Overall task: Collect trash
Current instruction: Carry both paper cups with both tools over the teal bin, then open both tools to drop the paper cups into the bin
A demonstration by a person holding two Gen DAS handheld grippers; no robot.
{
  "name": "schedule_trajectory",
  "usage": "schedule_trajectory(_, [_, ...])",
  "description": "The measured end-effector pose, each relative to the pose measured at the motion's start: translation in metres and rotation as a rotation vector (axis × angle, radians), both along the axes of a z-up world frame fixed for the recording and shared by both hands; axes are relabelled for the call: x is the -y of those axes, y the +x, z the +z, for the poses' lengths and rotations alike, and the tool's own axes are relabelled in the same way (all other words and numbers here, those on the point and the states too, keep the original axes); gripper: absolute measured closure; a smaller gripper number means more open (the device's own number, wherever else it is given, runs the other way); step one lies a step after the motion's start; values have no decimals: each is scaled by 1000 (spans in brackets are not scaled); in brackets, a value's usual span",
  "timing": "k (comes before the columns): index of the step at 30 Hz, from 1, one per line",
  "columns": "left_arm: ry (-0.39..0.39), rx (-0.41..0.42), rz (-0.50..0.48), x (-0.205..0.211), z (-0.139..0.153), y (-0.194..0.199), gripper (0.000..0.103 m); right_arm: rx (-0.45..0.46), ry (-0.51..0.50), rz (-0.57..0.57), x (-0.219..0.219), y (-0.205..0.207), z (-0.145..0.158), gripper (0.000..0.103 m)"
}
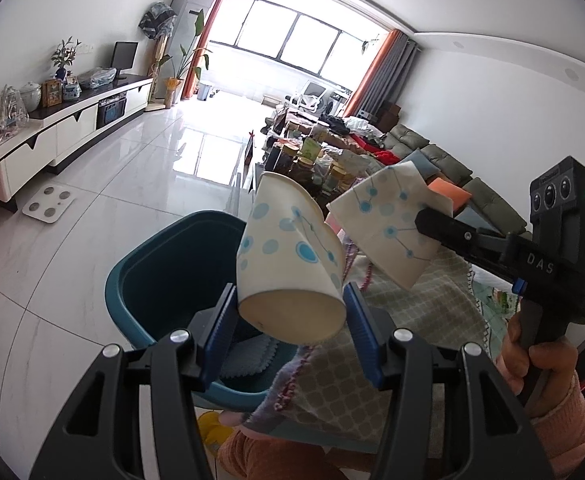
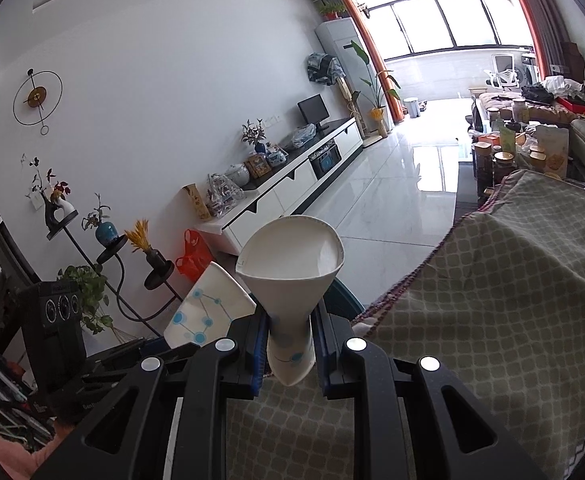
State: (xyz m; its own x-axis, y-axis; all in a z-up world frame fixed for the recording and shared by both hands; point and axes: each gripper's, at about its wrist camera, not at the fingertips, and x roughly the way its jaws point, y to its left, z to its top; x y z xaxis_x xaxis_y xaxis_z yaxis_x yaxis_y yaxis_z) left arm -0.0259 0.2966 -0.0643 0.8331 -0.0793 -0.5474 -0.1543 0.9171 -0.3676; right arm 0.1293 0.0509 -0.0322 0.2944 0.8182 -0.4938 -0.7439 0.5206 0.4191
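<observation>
My left gripper (image 1: 291, 322) is shut on a crushed white paper cup with blue dots (image 1: 288, 256), held base toward the camera over the rim of a teal trash bin (image 1: 164, 280). My right gripper (image 2: 289, 354) is shut on a second crushed paper cup (image 2: 292, 268), mouth pointing away. In the left wrist view the right gripper (image 1: 426, 222) holds that cup (image 1: 388, 220) above the table, right of the bin. In the right wrist view the left gripper's cup (image 2: 204, 312) shows at lower left, and only a sliver of the bin (image 2: 342, 300) shows.
A table under a green patterned cloth (image 1: 404, 312) stands beside the bin. A blue cloth (image 1: 248, 354) lies inside the bin. A white TV cabinet (image 1: 64, 128) lines the left wall. A cluttered coffee table (image 1: 316, 152) and sofa (image 1: 432, 156) lie beyond. A scale (image 1: 48, 202) sits on the tiled floor.
</observation>
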Motion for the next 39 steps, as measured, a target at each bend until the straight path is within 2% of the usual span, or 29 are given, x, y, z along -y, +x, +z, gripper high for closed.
schedule_trajectory(10, [10,-54,31,-6,-9,16,49,-21,-39,27,-30,11,-9,83])
schedule_trajectory(19, [5,-118,47,-13,-22,28,49,-50,-117,42,-58,18,-25,82])
schedule_trajectory(25, [-42,-150,43,-18,-35,38,49,-102,-165,47,-69,26,-36,81])
schedule_trajectory(26, [-48,-152,44,-20,-38,39,49,-112,-168,49,-70,26,-37,81])
schedule_trajectory(28, [-61,-160,49,-22,-43,43,49,-116,-165,49,-69,26,-37,72])
schedule_trajectory(30, [-68,-165,54,-25,-47,46,48,-115,-152,42,-64,24,-36,69])
schedule_trajectory(36, [-74,-146,51,-23,-49,42,48,-115,-121,32,-43,23,-31,68])
schedule_trajectory(39, [-53,-115,41,-18,-40,38,47,-94,-101,31,-29,16,-24,63])
